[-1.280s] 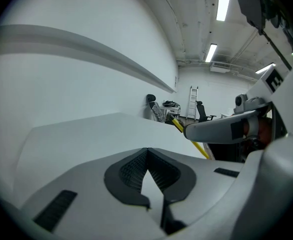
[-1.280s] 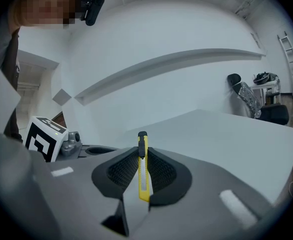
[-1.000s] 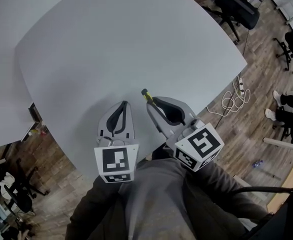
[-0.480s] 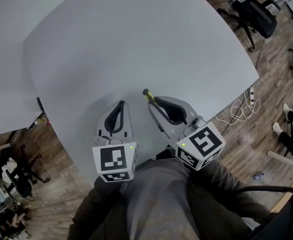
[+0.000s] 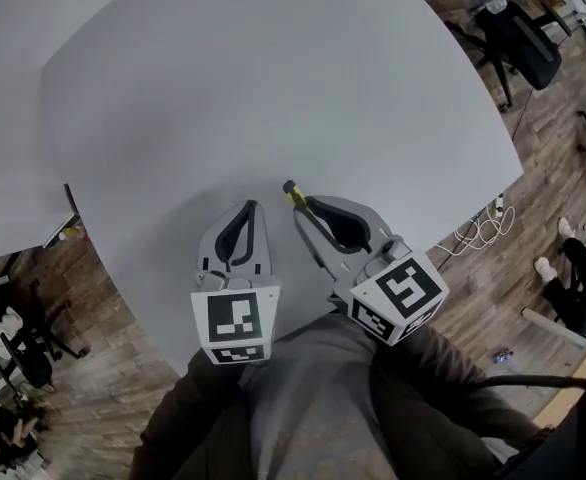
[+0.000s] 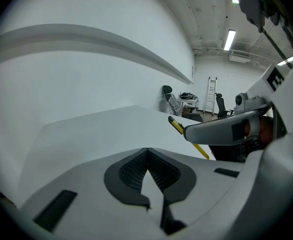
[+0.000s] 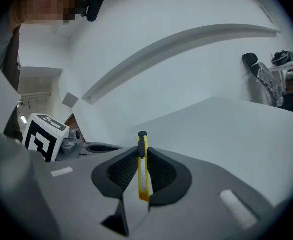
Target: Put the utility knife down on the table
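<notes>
A slim yellow utility knife (image 7: 143, 164) with a black tip is clamped between the jaws of my right gripper (image 7: 142, 153), lengthwise along them, its tip pointing forward. In the head view the knife (image 5: 293, 193) sticks out past the right gripper (image 5: 306, 208) over the near part of the white table (image 5: 273, 78). My left gripper (image 5: 250, 209) hovers just to the left, jaws together with nothing in them. From the left gripper view, the left gripper (image 6: 147, 151) is shut and the knife (image 6: 186, 136) shows at the right.
The table's near edge (image 5: 133, 298) runs close under both grippers, with wooden floor below. Office chairs (image 5: 518, 38) and a white cable (image 5: 478, 228) lie on the floor at the right. A person's legs (image 5: 573, 278) show at the far right.
The head view has shifted slightly. Both grippers and the knife hold nearly the same place over the table's near edge.
</notes>
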Available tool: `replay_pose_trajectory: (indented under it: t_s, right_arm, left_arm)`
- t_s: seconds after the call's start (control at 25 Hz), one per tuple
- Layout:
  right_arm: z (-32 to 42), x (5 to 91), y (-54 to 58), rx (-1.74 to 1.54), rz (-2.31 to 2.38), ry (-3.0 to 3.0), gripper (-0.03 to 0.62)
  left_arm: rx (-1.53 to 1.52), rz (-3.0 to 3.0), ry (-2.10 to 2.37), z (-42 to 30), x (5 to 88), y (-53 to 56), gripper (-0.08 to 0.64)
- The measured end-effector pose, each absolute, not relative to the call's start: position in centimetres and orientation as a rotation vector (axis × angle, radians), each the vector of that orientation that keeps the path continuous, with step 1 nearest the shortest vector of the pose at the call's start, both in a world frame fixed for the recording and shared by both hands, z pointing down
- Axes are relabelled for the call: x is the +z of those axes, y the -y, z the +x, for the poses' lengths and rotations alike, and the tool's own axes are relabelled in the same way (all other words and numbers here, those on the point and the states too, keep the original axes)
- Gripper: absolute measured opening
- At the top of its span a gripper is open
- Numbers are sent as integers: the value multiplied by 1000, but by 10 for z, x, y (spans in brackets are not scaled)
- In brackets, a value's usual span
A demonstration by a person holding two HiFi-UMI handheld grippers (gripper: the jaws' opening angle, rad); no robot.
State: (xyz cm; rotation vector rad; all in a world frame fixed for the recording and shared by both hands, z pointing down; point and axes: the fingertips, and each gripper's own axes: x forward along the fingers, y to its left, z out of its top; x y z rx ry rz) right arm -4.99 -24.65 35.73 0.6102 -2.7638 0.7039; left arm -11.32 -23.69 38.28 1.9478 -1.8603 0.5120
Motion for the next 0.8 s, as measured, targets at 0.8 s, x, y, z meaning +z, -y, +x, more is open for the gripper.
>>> replay_pose_trajectory:
  t_s: [0.8]
  right_arm:
    - [-76,397,267,763,586,2670,57]
  left_arm:
    - [464,1884,1785,-130,419,253,3]
